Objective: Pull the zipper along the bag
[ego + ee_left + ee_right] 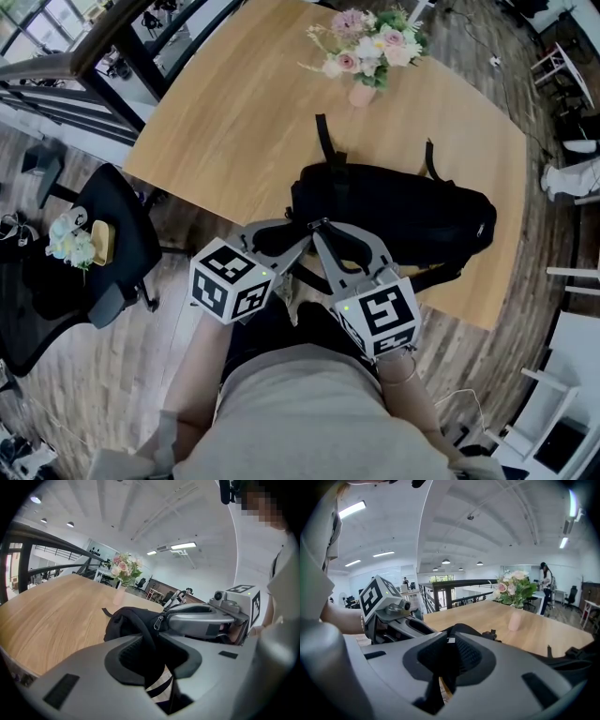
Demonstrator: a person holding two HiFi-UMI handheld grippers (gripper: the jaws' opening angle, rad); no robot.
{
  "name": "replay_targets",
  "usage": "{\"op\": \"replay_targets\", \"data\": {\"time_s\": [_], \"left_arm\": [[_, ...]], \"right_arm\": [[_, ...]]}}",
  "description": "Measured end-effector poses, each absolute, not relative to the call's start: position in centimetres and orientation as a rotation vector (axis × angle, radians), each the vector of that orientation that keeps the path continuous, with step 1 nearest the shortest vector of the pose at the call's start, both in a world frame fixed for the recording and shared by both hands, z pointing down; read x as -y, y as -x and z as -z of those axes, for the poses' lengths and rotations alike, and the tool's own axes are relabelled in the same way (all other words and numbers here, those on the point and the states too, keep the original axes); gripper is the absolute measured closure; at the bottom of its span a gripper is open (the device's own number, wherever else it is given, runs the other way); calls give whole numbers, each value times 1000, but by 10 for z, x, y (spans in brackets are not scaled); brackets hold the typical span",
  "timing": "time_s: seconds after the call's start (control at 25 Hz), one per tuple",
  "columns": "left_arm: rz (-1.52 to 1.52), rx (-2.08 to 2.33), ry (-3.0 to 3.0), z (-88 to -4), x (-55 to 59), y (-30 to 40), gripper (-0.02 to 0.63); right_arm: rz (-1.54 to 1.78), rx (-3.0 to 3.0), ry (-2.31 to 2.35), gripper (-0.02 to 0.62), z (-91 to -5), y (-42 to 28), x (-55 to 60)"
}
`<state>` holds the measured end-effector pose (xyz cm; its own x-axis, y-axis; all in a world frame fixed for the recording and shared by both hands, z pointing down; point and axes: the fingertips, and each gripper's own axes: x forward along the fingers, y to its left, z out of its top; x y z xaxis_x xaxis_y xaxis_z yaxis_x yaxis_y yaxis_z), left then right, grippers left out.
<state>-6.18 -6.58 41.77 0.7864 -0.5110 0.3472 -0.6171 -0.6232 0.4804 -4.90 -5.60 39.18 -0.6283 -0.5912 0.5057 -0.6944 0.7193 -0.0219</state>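
Note:
A black bag (394,216) lies near the front edge of the wooden table (234,122). Both grippers meet at its left end. My left gripper (305,228) is shut on a fold of the bag's black fabric (140,630), which fills the gap between its pads. A small metal zipper pull (159,620) hangs at the tip of my right gripper (165,619). In its own view, the right gripper (449,641) stands slightly open, with black bag material between its jaws. The zipper track itself is hidden behind the grippers.
A pink vase of flowers (366,56) stands at the table's far side. A black office chair (103,244) with small items on it is at the left. White furniture (572,178) lines the right. A person (544,581) stands far off.

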Motion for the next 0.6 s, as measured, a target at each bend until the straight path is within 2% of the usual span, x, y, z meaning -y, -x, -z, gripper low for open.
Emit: {"op": "replay_targets", "data": {"time_s": [0.6], "left_arm": [[-241, 711, -2545, -401, 65, 63, 506]], "right_arm": [[-597, 2536, -915, 518, -398, 52, 64]]}}
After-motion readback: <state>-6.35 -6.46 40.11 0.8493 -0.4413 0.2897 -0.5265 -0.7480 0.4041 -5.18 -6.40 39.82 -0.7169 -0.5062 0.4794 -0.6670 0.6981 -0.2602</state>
